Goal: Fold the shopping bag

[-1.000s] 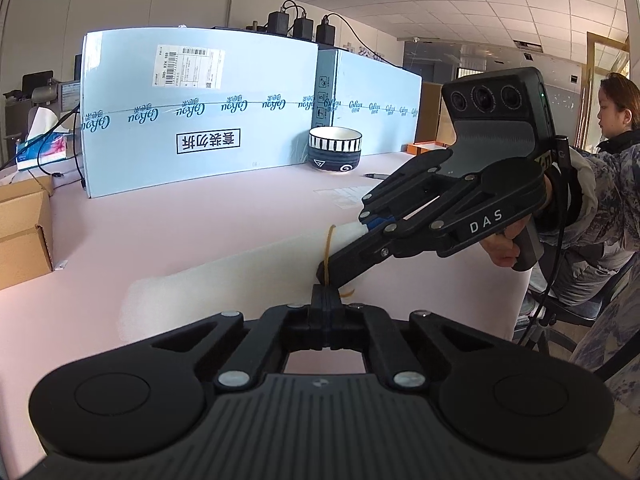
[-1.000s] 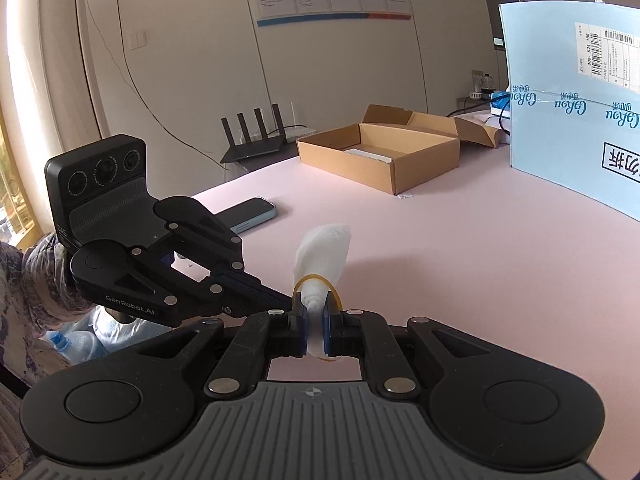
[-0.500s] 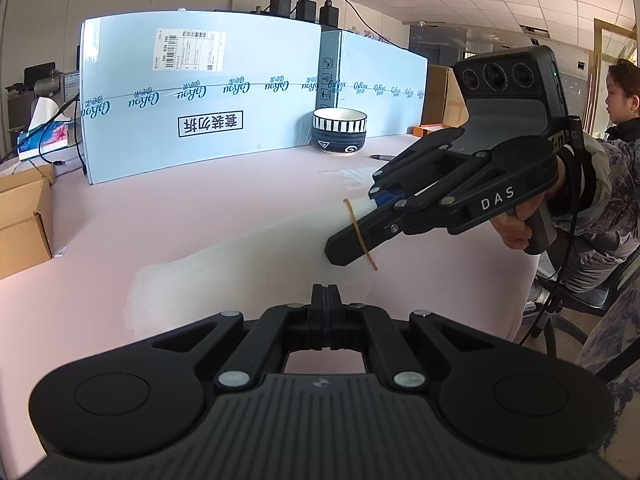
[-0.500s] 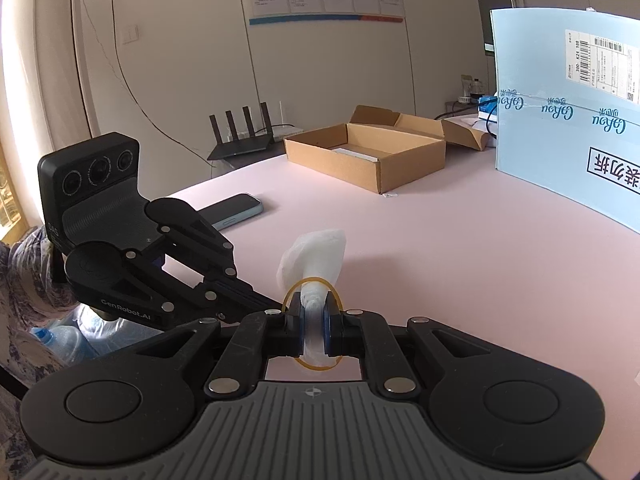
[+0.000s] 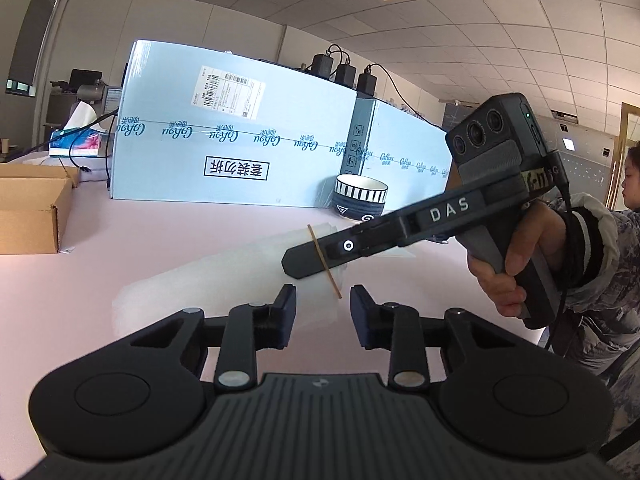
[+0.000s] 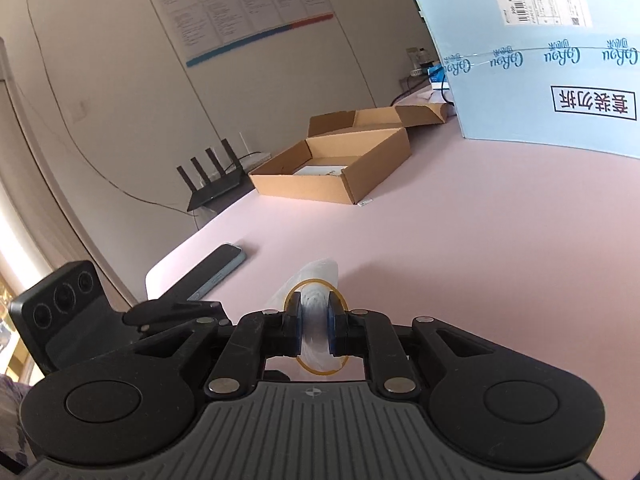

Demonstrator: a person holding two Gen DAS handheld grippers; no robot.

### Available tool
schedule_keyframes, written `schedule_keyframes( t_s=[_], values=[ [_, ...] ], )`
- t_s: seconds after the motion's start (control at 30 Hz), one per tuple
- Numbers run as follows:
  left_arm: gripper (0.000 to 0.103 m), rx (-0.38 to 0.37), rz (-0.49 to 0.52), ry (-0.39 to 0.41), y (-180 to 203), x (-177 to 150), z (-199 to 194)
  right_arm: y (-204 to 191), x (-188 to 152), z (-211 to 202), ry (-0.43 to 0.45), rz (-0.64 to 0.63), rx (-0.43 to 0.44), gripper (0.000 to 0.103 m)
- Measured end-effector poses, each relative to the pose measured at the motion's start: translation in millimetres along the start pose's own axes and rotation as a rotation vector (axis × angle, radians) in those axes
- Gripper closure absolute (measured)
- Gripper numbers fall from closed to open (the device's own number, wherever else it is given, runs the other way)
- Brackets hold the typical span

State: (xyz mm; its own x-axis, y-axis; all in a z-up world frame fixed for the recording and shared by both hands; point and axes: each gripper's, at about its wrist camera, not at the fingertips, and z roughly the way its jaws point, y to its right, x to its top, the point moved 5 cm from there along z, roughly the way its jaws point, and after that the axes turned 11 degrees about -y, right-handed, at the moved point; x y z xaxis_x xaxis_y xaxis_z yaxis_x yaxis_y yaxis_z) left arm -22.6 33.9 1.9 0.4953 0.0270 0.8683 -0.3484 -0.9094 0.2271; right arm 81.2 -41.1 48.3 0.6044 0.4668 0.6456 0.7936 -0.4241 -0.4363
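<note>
Pink table (image 6: pixel 500 240): right gripper (image 6: pixel 314 322) pinching rolled bag (image 6: pixel 316 280), left gripper (image 5: pixel 323 312) parted

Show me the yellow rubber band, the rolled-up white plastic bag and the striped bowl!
yellow rubber band (image 6: pixel 314 370): right wrist view, bottom of the loop below the fingers.
rolled-up white plastic bag (image 6: pixel 318 274): right wrist view, far end of the roll.
striped black and white bowl (image 5: pixel 360 199): left wrist view, outer side wall.

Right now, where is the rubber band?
The rubber band loops around the right gripper fingers and the rolled bag they clamp, above the pink table.
</note>
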Motion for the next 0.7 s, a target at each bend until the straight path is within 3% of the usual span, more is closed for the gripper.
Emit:
schedule_keyframes(
  t_s=[0.27,0.3,0.33,0.43,0.7],
  values=[
    [0.075,0.030,-0.077,0.049,-1.3,-2.5,4.6,-3.6,-4.0,4.0,0.019,0.090,0.032,0.090],
    [0.079,0.033,-0.087,0.056,-1.4,-2.8,5.1,-1.4,-4.6,4.6,0.017,0.113,0.041,0.090],
    [0.090,0.037,-0.095,0.061,-1.6,-3.1,5.7,1.1,-4.9,5.0,0.017,0.138,0.050,0.090],
    [0.101,0.075,-0.069,0.036,-0.3,-4.1,6.4,6.8,-7.8,6.8,0.011,0.214,0.094,0.090],
    [0.101,0.176,0.003,-0.030,2.8,-6.7,7.9,16.3,-18.2,9.6,0.005,0.344,0.154,0.094]
  ],
)
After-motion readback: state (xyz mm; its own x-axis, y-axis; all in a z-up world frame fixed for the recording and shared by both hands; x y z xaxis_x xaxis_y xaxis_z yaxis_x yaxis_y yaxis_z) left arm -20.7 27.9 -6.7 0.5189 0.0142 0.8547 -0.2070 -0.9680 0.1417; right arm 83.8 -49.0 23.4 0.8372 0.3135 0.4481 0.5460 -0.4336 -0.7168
